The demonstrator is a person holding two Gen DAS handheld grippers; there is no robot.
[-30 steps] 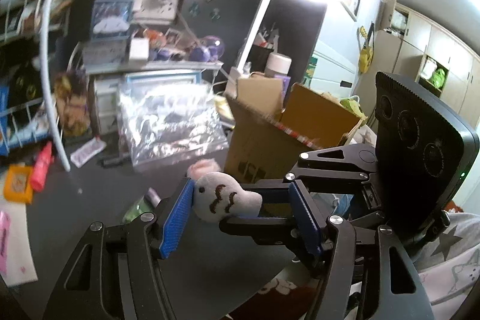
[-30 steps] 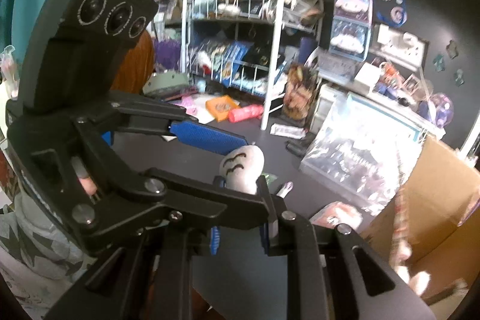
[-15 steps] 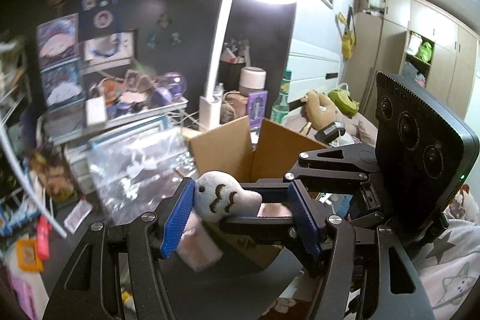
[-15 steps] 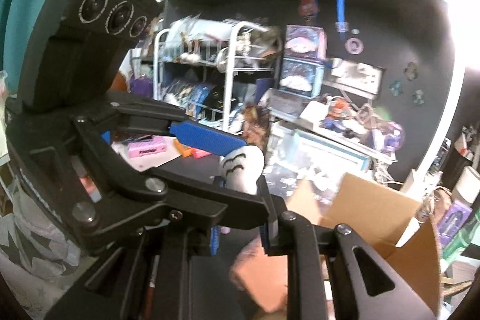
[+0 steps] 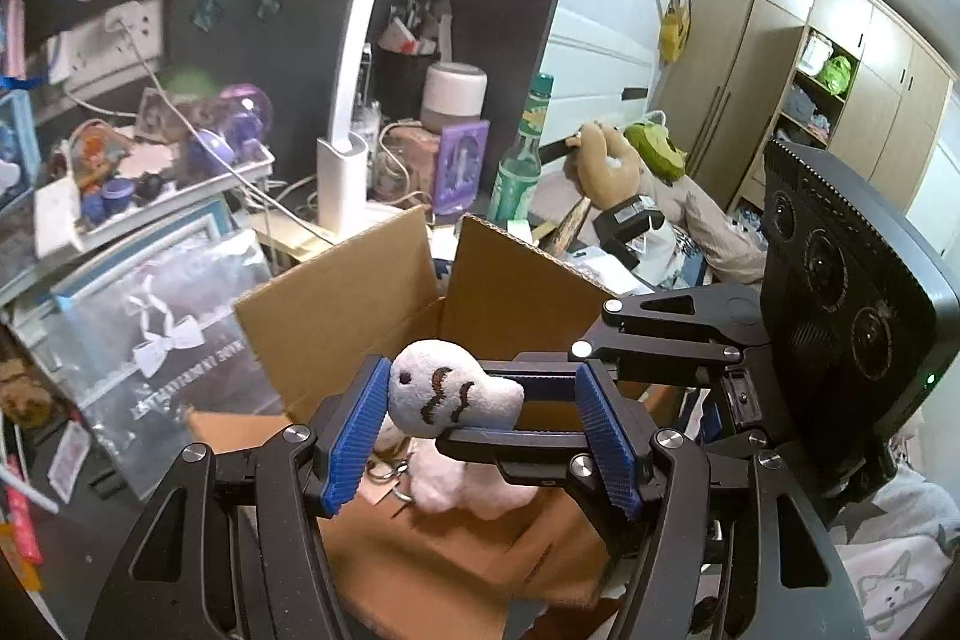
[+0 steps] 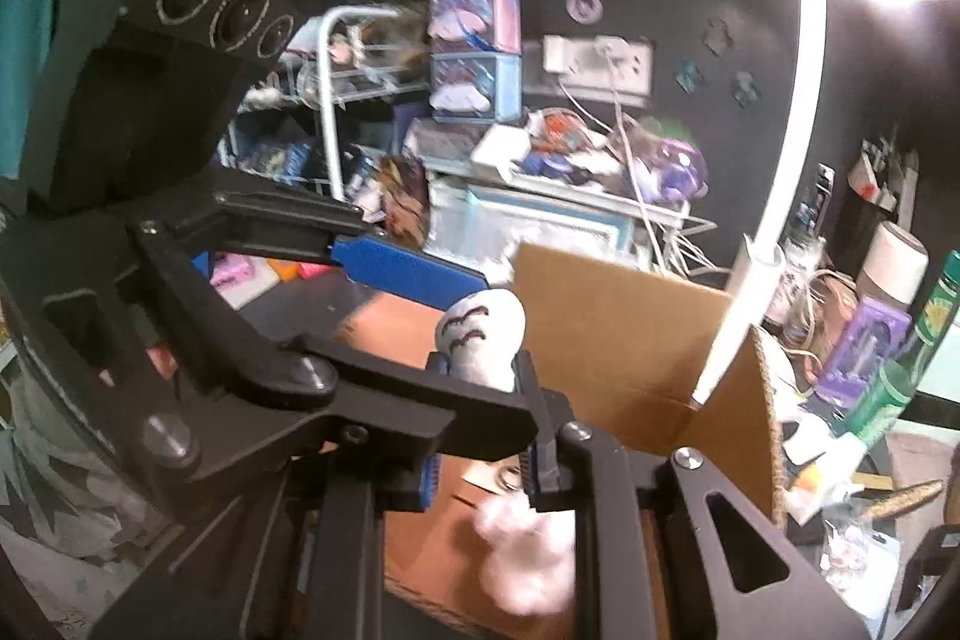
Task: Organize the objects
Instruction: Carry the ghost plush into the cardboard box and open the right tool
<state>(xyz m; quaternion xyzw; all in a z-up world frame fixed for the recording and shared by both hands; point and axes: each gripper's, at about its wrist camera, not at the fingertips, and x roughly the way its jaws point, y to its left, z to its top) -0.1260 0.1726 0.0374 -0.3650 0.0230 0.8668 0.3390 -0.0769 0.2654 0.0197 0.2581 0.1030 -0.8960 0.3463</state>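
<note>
The right gripper (image 6: 489,436) sits at the lower centre of its own view, its blue pads pressed together on the neck of a small white plush toy (image 6: 480,331), whose head with dark stitched marks pokes up above them; in the left wrist view the same toy (image 5: 447,394) hangs at the middle of the frame between the left gripper (image 5: 480,430) fingers, its head against the left blue pad (image 5: 354,436) while the right pad stands clear of it, so the left jaws are spread and the toy is carried by the right one; a pink fuzzy part (image 5: 444,481) and a metal ring (image 5: 384,469) dangle below the head; behind and beneath the toy an open cardboard box (image 5: 336,322) fills the lower centre, flaps raised; a white desk lamp (image 5: 345,184) rises at upper centre, a green bottle (image 5: 522,154) stands right of it, and a clear plastic bag (image 5: 162,328) leans at the left
</note>
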